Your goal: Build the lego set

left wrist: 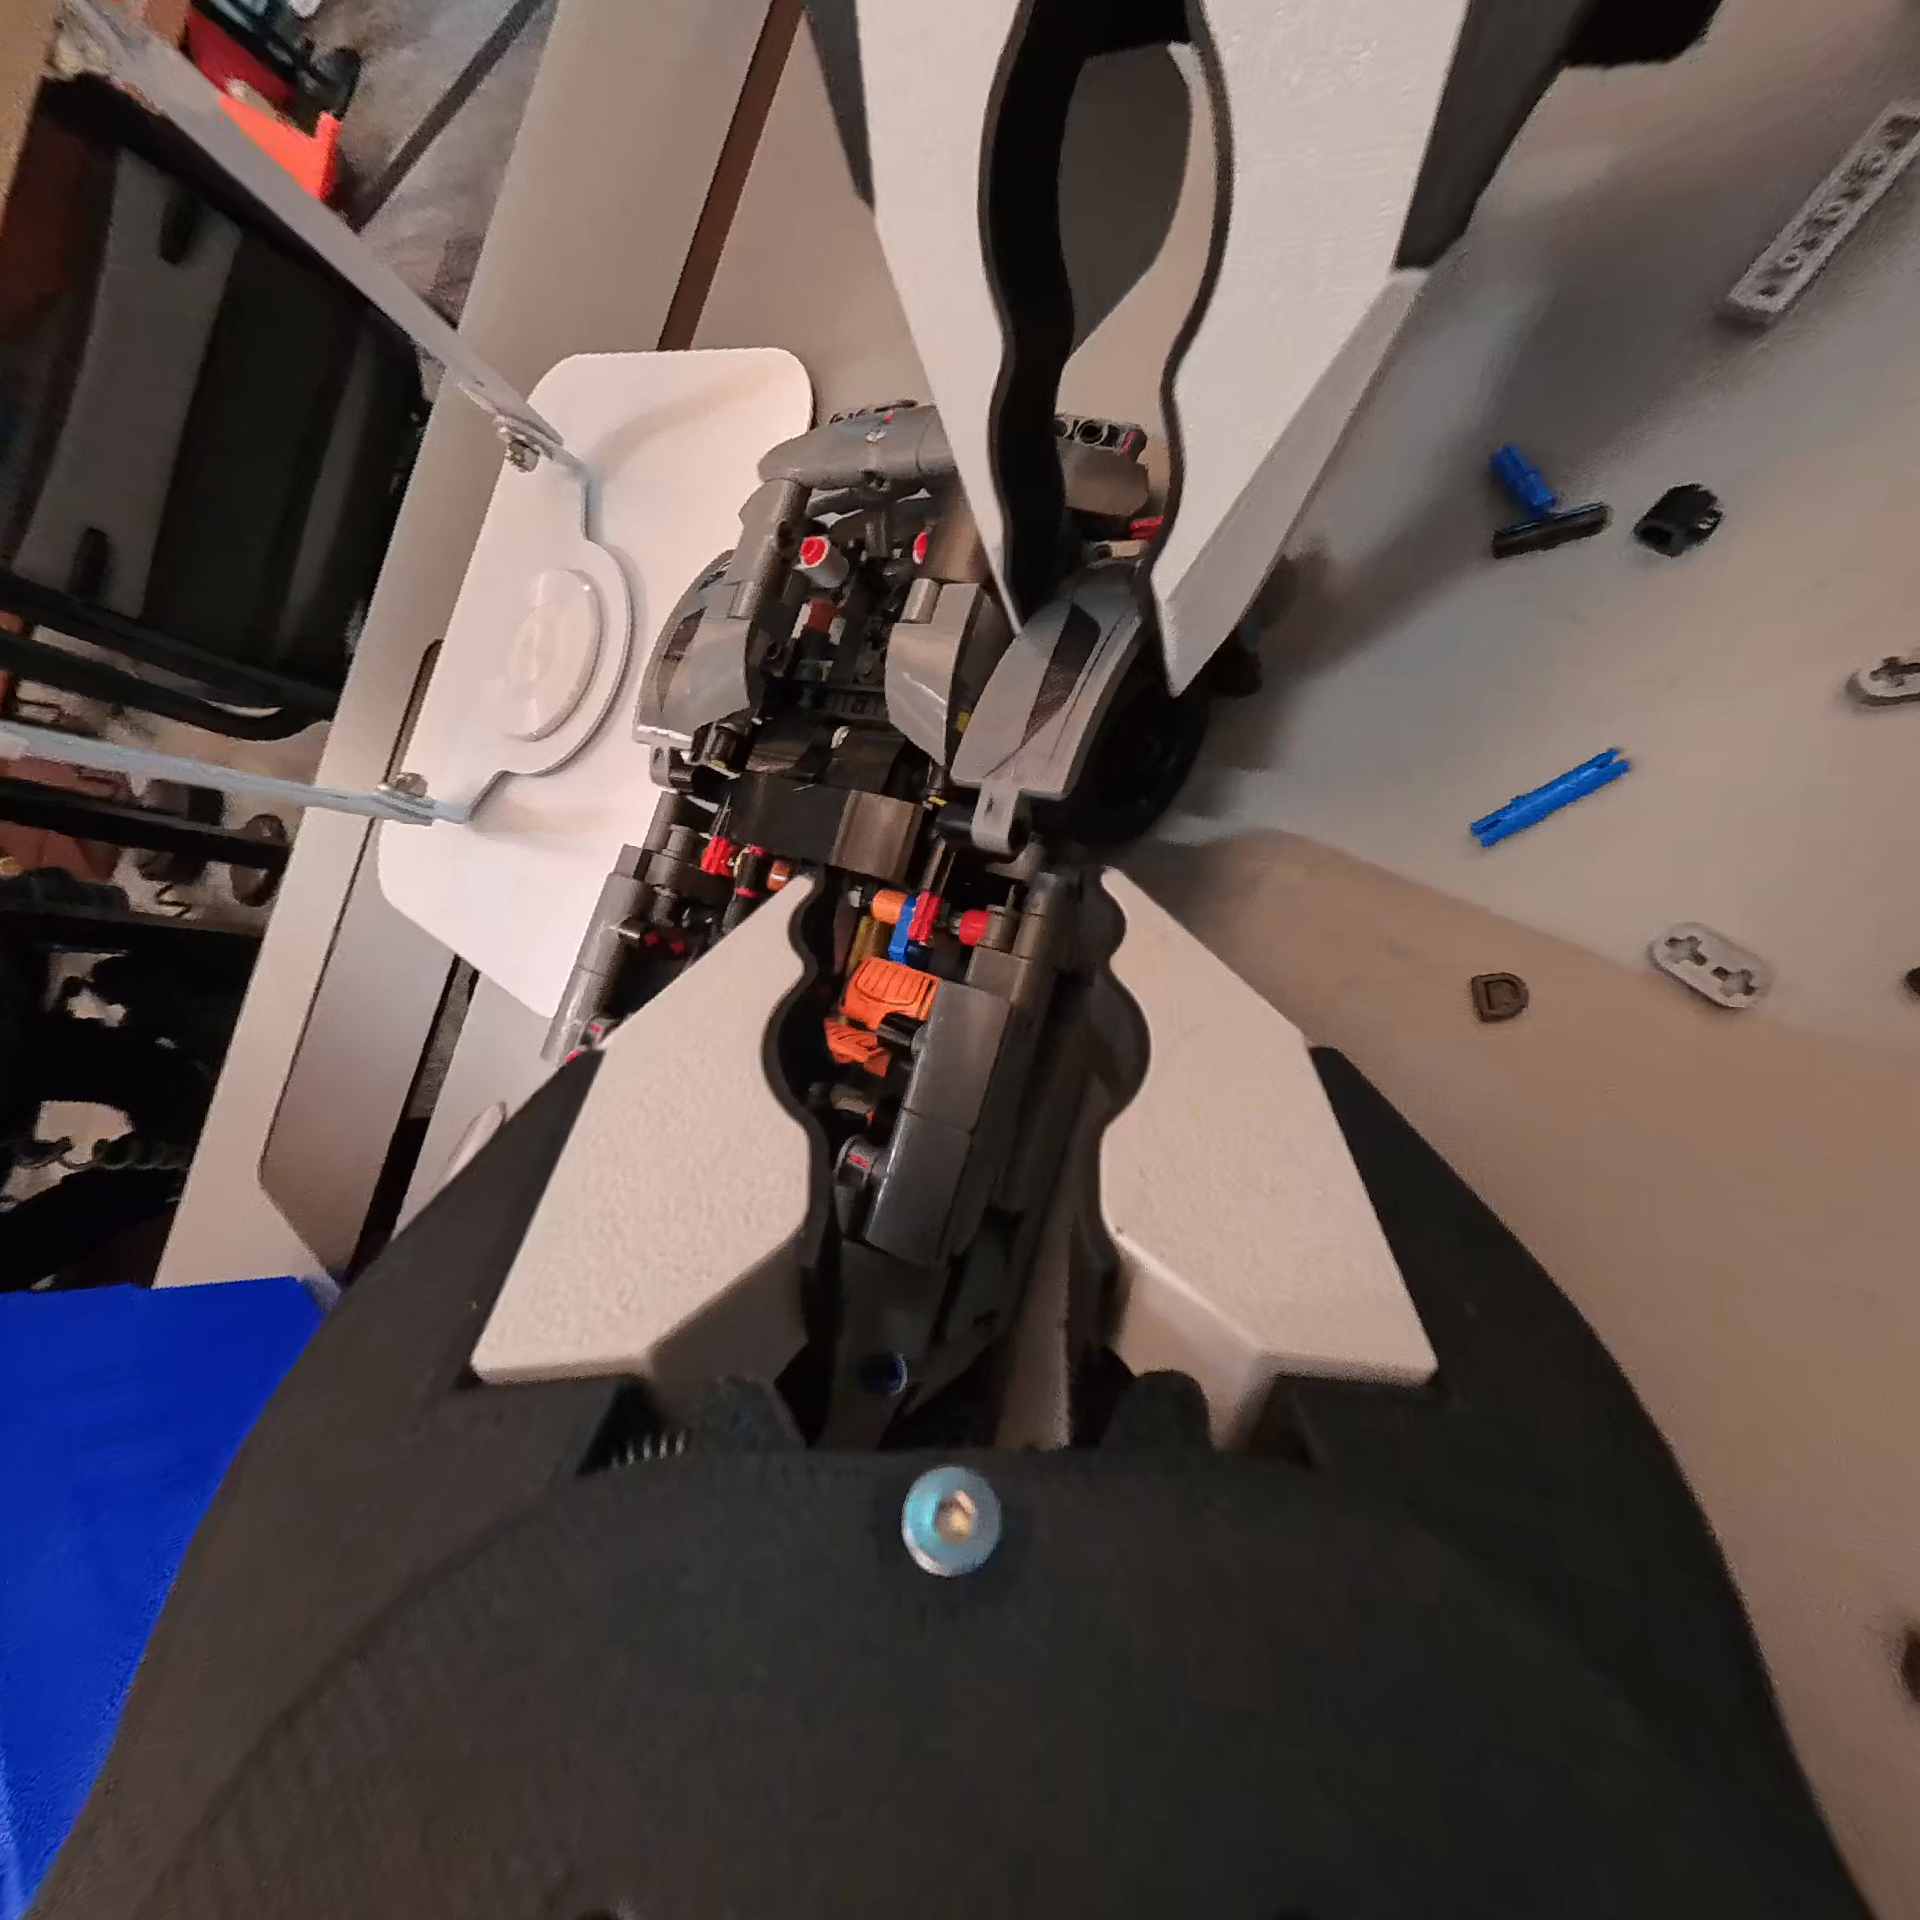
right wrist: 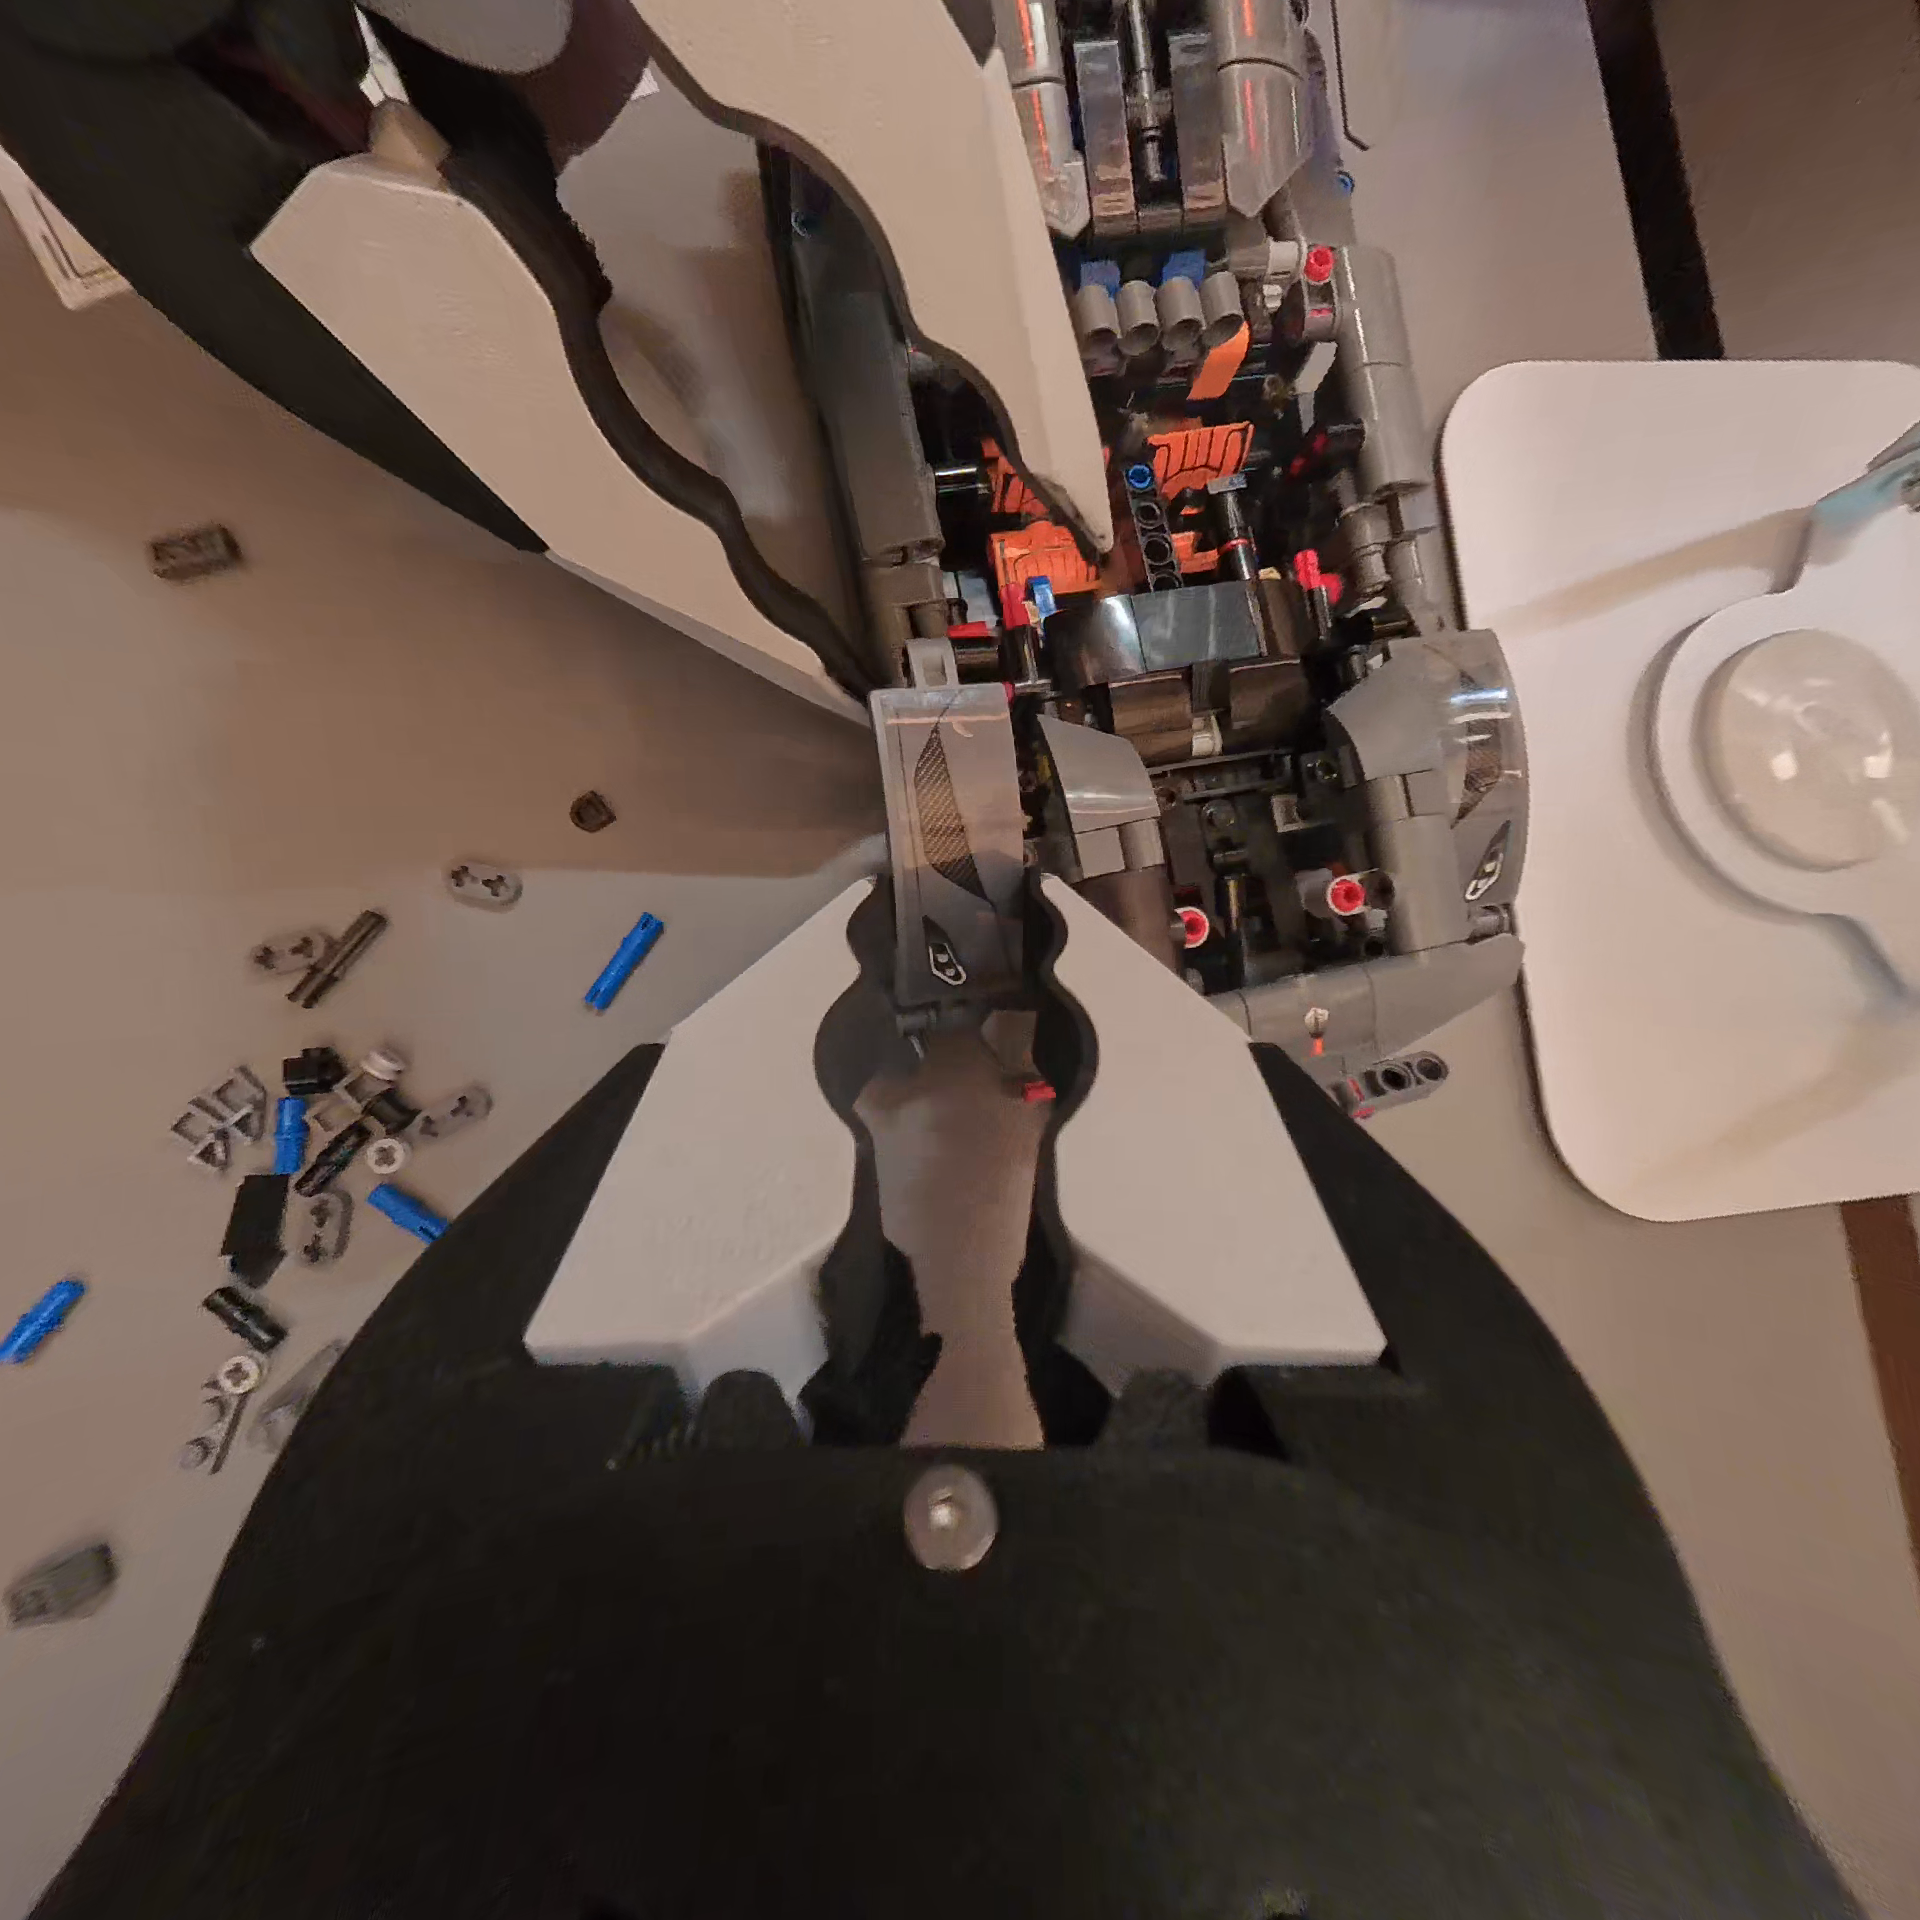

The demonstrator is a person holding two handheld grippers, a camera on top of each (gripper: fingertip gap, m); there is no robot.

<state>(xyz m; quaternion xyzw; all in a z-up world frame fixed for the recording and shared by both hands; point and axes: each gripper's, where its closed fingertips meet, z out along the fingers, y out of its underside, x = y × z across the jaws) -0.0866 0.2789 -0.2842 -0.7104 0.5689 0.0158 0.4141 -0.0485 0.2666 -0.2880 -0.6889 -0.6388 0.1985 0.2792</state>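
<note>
the right gripper [right wrist: 951, 935] is closed down on a grey curved fender panel [right wrist: 945, 831] at the front corner of a lego car [right wrist: 1195, 665], its white fingers pinching the panel's lower end. the left gripper [left wrist: 945, 914] reaches in from the opposite end, its jaws closed onto the dark body of the car around the orange seats [left wrist: 883, 997], seemingly bracing the model. the car lies on a pale table [right wrist: 623, 790], beside a white plate with a clear dome [right wrist: 1808, 758]. by the look of it the build is well along: chassis, engine block, seats and the fender [right wrist: 1444, 790] on the other side are in place, though much of the inner framework is uncovered. loose pieces wait on the table, among them blue pins [right wrist: 623, 961], grey connectors [right wrist: 483, 885] and small black parts [right wrist: 255, 1226], so more steps likely remain.
</note>
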